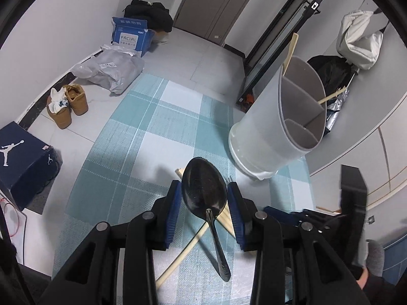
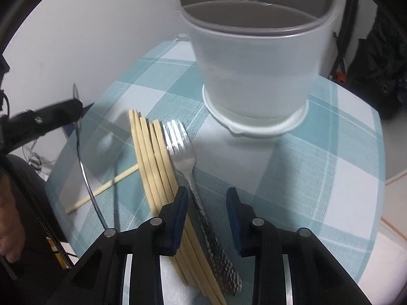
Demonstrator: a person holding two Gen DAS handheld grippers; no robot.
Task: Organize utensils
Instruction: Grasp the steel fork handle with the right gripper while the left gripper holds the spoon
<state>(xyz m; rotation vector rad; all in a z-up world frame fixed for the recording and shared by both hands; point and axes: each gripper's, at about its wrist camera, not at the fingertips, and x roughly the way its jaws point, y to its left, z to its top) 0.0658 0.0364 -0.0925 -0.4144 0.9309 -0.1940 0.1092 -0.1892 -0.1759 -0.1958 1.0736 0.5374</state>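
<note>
Here, the left gripper (image 1: 204, 213) held a glossy dark metal spoon (image 1: 203, 190) between blue pads, bowl pointing fwd, handle trailing back. The right gripper (image 2: 207, 218) hung part-open over a textured-handled fork (image 2: 182, 150) w/ tines toward the white divided plastic utensil holder (image 2: 257, 76), beside pale wooden chopsticks (image 2: 152, 157) on checked teal cloth (image 2: 330, 152).

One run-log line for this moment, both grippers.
left gripper: shut on spoon | right gripper: open, jaws astride fork handle | chopsticks: beside fork | utensil holder: upright
</note>
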